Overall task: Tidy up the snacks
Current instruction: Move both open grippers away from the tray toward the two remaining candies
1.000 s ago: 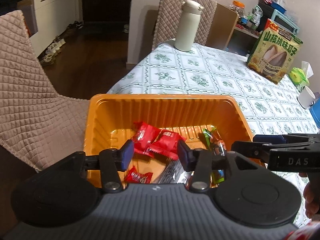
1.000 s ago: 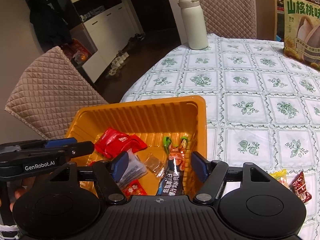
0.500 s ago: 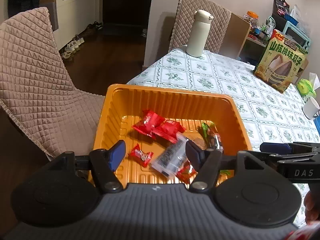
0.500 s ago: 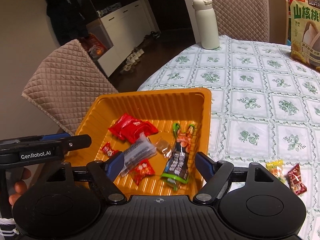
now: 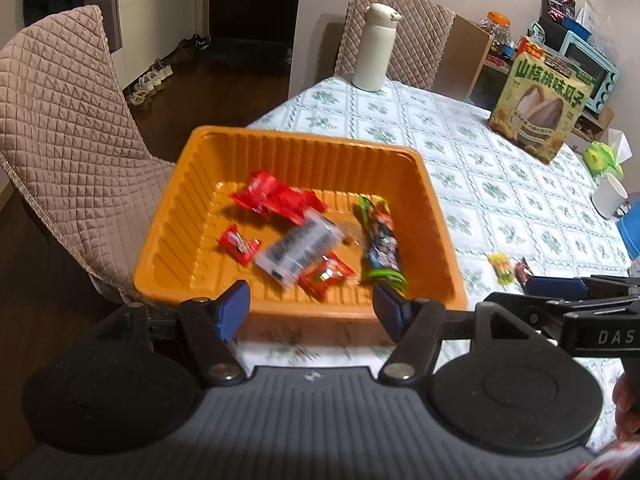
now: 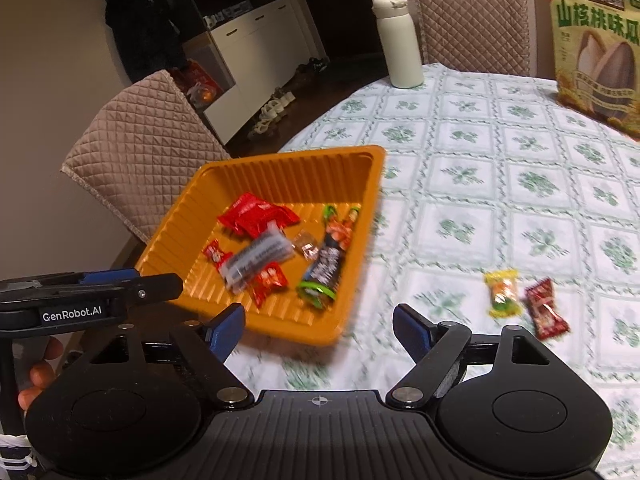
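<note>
1. Left gripper (image 5: pixel 310 310) is showing black arms, blue pads, silver pivot screws and a ribbed grey body
2. Right gripper (image 6: pixel 319 327) is looking identical, wearing white "DAS" lettering; the left's side is reading "GenRobot.AI"

Snacks (image 5: pixel 304 236) in orange tray (image 5: pixel 304 148) (two outside)

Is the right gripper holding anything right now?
No: the right gripper is open and empty, above bare tablecloth beside the orange tray.
</note>
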`<state>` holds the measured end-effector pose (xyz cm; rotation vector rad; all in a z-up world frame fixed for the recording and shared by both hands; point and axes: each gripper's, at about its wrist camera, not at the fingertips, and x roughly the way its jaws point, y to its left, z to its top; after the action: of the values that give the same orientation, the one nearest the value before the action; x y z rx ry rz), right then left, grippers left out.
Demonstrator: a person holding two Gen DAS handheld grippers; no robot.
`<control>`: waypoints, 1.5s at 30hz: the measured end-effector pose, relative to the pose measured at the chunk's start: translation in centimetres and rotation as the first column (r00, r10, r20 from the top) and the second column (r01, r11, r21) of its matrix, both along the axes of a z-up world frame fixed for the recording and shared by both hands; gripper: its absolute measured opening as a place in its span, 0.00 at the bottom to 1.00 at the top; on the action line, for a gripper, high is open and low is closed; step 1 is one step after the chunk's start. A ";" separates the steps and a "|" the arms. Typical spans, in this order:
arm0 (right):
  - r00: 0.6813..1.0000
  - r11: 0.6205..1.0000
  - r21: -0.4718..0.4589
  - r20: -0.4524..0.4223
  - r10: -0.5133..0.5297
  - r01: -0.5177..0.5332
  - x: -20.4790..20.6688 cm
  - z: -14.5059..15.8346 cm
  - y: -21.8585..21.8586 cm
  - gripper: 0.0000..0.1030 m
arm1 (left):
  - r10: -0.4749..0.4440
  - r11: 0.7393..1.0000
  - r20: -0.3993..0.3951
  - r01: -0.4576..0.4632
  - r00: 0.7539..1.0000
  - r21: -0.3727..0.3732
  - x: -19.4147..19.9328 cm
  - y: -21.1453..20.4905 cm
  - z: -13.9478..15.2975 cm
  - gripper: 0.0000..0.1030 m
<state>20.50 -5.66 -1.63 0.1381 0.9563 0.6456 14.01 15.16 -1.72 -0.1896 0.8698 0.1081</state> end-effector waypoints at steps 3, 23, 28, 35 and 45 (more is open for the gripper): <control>1.000 1.000 -0.004 0.000 0.005 -0.005 -0.7 0.0 -1.5 0.78 | 0.004 1.000 -0.007 -0.004 1.000 -0.001 -1.0 -1.3 -0.1 0.63; 1.000 0.998 -0.062 0.002 -0.012 0.012 -4.2 -0.4 -12.0 0.79 | -0.055 0.998 0.004 0.055 0.998 -0.019 -4.2 -11.5 -0.7 0.63; 0.999 0.997 -0.073 0.005 -0.040 0.040 -4.6 -0.4 -14.6 0.79 | -0.096 0.995 0.001 0.096 0.995 -0.015 -4.0 -14.0 -0.9 0.63; 0.996 0.993 -0.081 -0.010 -0.092 0.091 -5.1 -0.7 -17.7 0.79 | -0.158 0.987 -0.004 0.158 0.987 -0.011 -3.4 -16.9 -1.1 0.63; 0.990 0.985 -0.102 -0.017 -0.141 0.138 -5.5 -1.6 -20.2 0.79 | -0.217 0.976 -0.004 0.217 0.976 -0.001 -2.2 -20.0 -1.8 0.63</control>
<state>15.05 -25.87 -3.22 0.1228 0.9914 0.4670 11.81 -4.84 -3.49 -0.0933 0.8893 -0.0958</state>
